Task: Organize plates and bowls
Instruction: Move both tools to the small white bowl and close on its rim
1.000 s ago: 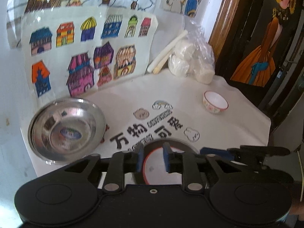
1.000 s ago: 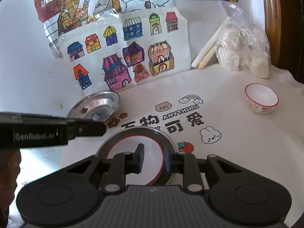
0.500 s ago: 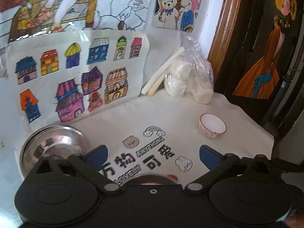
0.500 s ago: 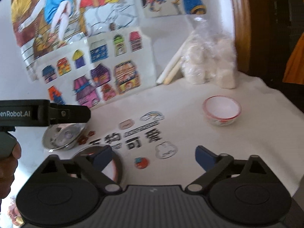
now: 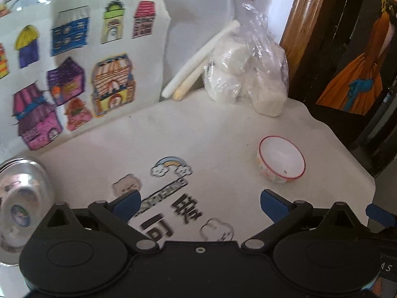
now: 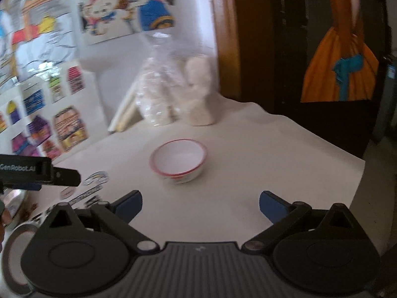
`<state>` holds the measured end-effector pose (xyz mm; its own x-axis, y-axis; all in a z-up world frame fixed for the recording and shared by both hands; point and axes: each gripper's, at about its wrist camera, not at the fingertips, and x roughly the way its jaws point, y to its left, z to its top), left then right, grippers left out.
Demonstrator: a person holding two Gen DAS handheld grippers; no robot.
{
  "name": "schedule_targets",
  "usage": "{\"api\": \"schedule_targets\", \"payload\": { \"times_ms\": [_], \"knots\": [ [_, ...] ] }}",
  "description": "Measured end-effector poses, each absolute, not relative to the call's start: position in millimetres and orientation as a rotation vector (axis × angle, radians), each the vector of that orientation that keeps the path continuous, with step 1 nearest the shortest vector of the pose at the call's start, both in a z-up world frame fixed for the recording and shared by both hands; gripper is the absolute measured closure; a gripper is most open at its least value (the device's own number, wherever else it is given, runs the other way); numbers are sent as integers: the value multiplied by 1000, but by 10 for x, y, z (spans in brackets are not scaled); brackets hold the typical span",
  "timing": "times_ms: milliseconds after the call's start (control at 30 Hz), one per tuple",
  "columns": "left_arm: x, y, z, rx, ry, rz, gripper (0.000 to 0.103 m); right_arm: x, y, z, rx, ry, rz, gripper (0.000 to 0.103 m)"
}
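A small white bowl with a red rim (image 5: 281,159) stands on the white cloth at the right; in the right wrist view the bowl (image 6: 178,160) is straight ahead. My left gripper (image 5: 200,204) is open and empty, left of the bowl. My right gripper (image 6: 200,203) is open and empty, just short of the bowl. A steel dish (image 5: 21,198) sits at the far left. A red-rimmed plate (image 6: 15,255) shows at the bottom left of the right wrist view, partly hidden by the gripper body.
A clear bag of white lumps (image 5: 248,74) and two pale sticks (image 5: 196,62) lean at the back wall. Coloured house drawings (image 5: 74,79) stand along the back. The table edge (image 5: 357,159) drops off at the right by a dark doorway.
Both grippers opened from shut, letting go of the red-rimmed plate, and swung right toward the small bowl. The plate and steel dish slid to the left of the views.
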<state>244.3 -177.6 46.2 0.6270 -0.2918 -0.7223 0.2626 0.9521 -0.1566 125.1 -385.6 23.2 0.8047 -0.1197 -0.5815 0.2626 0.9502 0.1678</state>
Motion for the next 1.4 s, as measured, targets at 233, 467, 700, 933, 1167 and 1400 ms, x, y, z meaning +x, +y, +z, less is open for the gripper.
{"api": "schedule_targets", "payload": {
  "times_ms": [233, 467, 700, 933, 1167, 1400],
  "knots": [
    [2721, -2164, 373, -66, 795, -269, 1, 1544, -4150, 56, 291, 566, -239, 1],
    [2948, -2441, 246, -76, 786, -303, 1, 1862, -4265, -86, 311, 581, -201, 10],
    [3117, -2546, 105, -102, 822, -333, 4, 2081, -4265, -174, 324, 620, -172, 19],
    [3167, -2544, 34, -135, 865, -367, 16, 2190, -4193, -214, 326, 645, -152, 34],
    [3171, -2601, 16, -146, 894, -417, 52, 2245, -4137, -211, 337, 654, -136, 52],
    [3131, -2643, 65, -141, 908, -467, 82, 2224, -4108, -254, 396, 638, -119, 69]
  ]
}}
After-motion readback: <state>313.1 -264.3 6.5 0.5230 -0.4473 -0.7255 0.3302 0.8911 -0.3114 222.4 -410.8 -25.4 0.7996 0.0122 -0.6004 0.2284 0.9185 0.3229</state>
